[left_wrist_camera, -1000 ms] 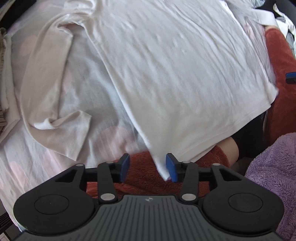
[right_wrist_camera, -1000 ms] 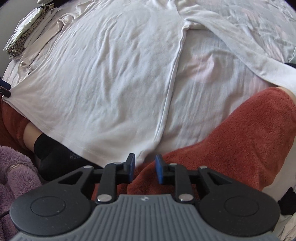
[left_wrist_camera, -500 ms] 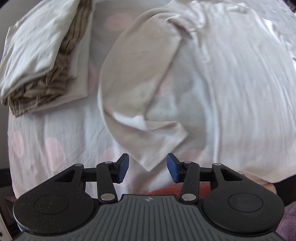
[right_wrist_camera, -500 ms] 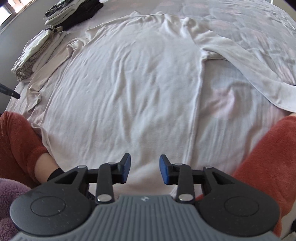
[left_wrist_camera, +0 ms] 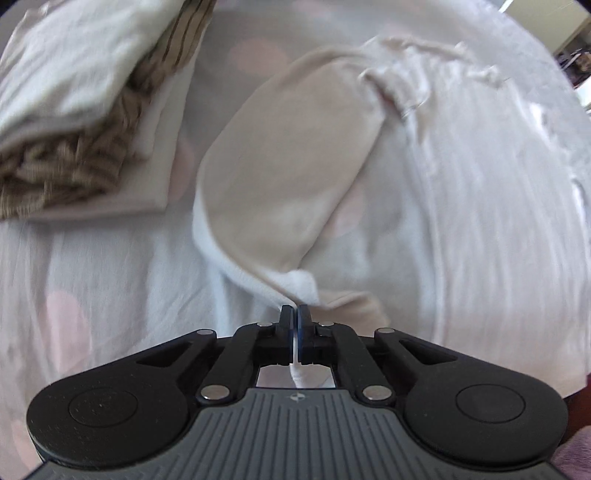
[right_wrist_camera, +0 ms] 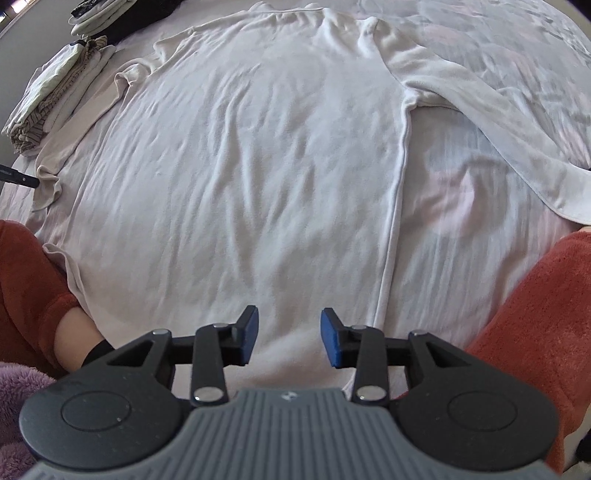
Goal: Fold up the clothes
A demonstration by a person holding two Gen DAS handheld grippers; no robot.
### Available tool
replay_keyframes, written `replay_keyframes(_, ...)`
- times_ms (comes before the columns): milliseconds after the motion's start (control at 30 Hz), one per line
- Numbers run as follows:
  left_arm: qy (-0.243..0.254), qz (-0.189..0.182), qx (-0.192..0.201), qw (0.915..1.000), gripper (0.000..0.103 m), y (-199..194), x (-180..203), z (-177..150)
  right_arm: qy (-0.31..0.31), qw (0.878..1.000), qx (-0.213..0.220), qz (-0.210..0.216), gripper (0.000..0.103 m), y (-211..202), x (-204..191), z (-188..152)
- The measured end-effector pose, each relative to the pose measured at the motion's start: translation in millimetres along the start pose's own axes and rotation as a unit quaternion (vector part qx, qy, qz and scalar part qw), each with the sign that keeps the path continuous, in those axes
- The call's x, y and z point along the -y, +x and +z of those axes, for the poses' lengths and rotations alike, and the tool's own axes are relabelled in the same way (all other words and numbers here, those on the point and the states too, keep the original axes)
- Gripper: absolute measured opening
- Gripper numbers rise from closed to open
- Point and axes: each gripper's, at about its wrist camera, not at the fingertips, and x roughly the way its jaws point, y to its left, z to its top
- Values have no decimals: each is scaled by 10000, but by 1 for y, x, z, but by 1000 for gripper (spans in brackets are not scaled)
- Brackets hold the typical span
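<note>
A: Blur over most of the left wrist view; folded stack [left_wrist_camera: 74,122] up and to the left of the left hand-held gripper [left_wrist_camera: 294,314] smeared, striped brown layer just readable between pale ones. Far edge of bed [left_wrist_camera: 92,295] cut off by the fisheye rim.

B: Left hand-held gripper pinched tight on the cuff end of the shirt's left sleeve [left_wrist_camera: 280,192], a strip of white cloth caught between the blue pads and hanging below. Sleeve running up and away from the fingers, bent, with its underside partly turned out. Hard to tell where the cuff edge ends.

A: White long-sleeved shirt [right_wrist_camera: 240,177] spread flat on the bed straight ahead of the right hand-held gripper [right_wrist_camera: 289,336], long axis pointing away from it, collar at the far end, hem nearest and partly hidden under the gripper body.

B: Right hand-held gripper fingers spread apart, nothing between them, hovering over the hem area. Right sleeve [right_wrist_camera: 491,122] stretched out diagonally to the right, cuff near a rust-red fleece leg [right_wrist_camera: 535,325].

A: Another rust-red leg [right_wrist_camera: 26,288] at the left, with a dark sock partly hidden behind the gripper. Dark folded pile [right_wrist_camera: 122,18] far ahead-left, cropped at the top.
</note>
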Motion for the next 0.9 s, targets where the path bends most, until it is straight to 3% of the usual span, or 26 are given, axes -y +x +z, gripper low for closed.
replay_keyframes(200,539,-372,562,9963,2,-54,40,32,-5,10000,54,7,41,14,-4,22)
replay_keyframes(467,1395,-1191,803,9798,2,-58,135,77,-208,9986,450,187,41,20,-22,44)
replay_keyframes(533,1547,-1425,752,9747,2,-47,162,87,-224,9979,547,283,41,21,-24,48)
replay_keyframes(700,1549,-1681,481,9723,2,14,200,103,-71,9948,870,524,41,27,-26,60)
replay_keyframes(900,1548,-1985,155,9677,2,86,247,122,-245,9877,1452,530,41,44,-38,79)
